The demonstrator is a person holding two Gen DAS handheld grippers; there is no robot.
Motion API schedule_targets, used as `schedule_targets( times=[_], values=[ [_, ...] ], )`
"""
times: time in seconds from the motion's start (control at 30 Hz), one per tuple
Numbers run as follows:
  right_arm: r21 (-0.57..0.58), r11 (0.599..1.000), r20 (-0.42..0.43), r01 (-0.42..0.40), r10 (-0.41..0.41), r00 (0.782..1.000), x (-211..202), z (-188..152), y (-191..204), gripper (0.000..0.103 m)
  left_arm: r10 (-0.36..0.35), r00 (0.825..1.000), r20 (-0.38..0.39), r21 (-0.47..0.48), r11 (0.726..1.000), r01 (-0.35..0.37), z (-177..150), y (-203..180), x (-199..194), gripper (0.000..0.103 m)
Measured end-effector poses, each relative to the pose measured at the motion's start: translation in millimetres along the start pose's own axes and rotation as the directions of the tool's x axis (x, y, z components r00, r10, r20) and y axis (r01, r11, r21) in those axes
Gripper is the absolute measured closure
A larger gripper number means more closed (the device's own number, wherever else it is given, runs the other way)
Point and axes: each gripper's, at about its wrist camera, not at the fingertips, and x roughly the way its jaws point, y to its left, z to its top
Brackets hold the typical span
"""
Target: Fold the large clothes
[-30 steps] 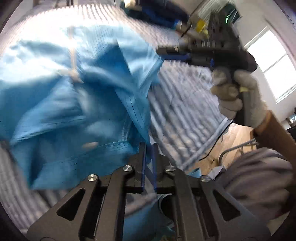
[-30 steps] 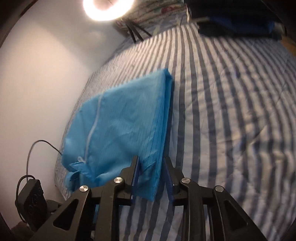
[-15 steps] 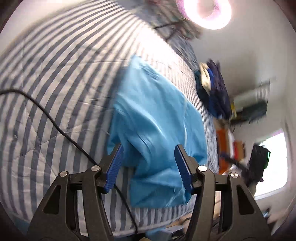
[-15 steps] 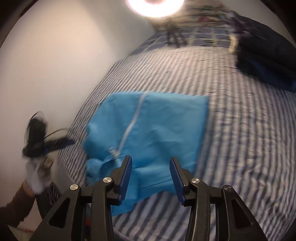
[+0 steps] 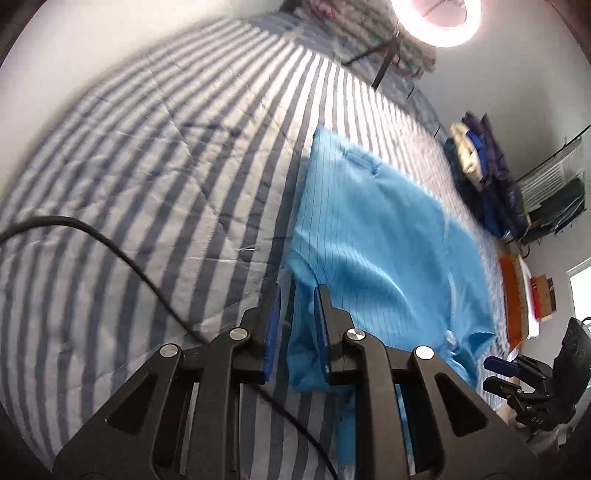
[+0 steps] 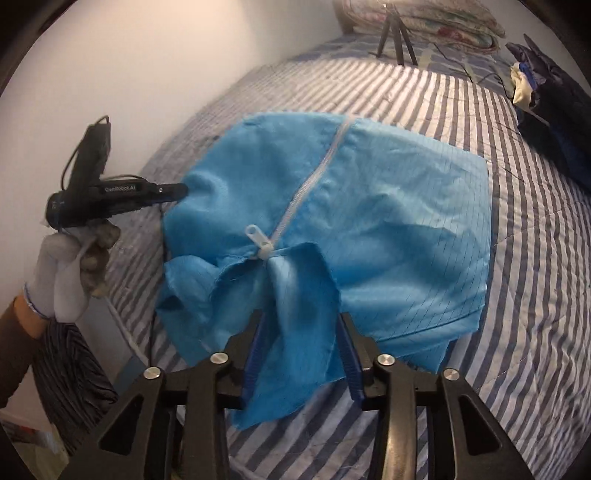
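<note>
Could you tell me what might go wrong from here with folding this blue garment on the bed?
The left gripper has only the garment edge between closing jaws, so it may slip out. A loose flap lies inside the right gripper, whose jaws are closing; lifting could undo the fold. A black cable beside the left gripper could snag.

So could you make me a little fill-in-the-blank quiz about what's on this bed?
1. The blue zippered garment lies on a ____ bedsheet.
2. Its white zipper pull sits at the zipper's ____ end.
3. The black cable runs ____ the garment.
4. The lit ring lamp stands at the bed's ____ end.

Missing: striped; near; beside; far
</note>
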Motion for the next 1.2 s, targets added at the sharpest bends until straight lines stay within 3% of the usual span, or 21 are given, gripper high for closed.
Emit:
schedule_targets(
  times=[0.1, 0.23, 0.43, 0.63, 0.67, 0.77, 0.9, 1.0, 1.1, 1.2],
  values=[
    [-0.035, 0.993, 0.029, -0.11, 0.111, 0.993, -10, -8, 9, 0.067, -0.048, 0.998, 0.036, 0.085, 0.995, 0.045, -23, -9, -32, 0.087],
    [-0.086, 0.984, -0.037, -0.156, 0.153, 0.987, 16, -14, 21, 0.083, -0.094, 0.996, 0.004, 0.222, 0.971, 0.091, -66, -32, -55, 0.087],
    [-0.134, 0.975, -0.103, -0.177, 0.164, 0.981, 56, -5, 40, 0.085, -0.116, 0.99, -0.079, 0.297, 0.945, 0.134, -101, -59, -30, 0.087],
    [-0.092, 0.974, -0.016, -0.206, 0.206, 0.979, 59, 22, 43, 0.085, -0.074, 0.994, -0.086, 0.356, 0.929, 0.1, -101, -78, -5, 0.087],
    [-0.075, 0.975, 0.005, -0.208, 0.209, 0.978, 59, 28, 41, 0.085, -0.066, 0.994, -0.085, 0.369, 0.925, 0.093, -101, -81, -2, 0.085],
    [-0.025, 0.975, 0.063, -0.222, 0.223, 0.973, 59, 42, 33, 0.085, -0.059, 0.996, -0.067, 0.404, 0.911, 0.081, -104, -89, 3, 0.067],
    [-0.012, 0.984, 0.066, -0.176, 0.177, 0.982, 74, 56, 30, 0.083, -0.04, 0.998, -0.053, 0.432, 0.9, 0.059, -103, -95, 14, 0.066],
    [0.033, 0.993, 0.039, -0.118, 0.116, 0.992, 91, 60, 23, 0.082, -0.099, 0.993, -0.064, 0.365, 0.924, 0.115, -94, -91, 15, 0.066],
    [0.072, 0.992, 0.035, -0.106, 0.104, 0.994, 92, 61, 16, 0.082, -0.107, 0.994, -0.035, 0.387, 0.915, 0.112, -86, -99, 5, 0.066],
    [0.097, 0.988, 0.107, -0.119, 0.109, 0.988, 67, 63, 5, 0.082, -0.119, 0.992, -0.029, 0.395, 0.911, 0.121, -71, -107, 0, 0.066]
  ],
)
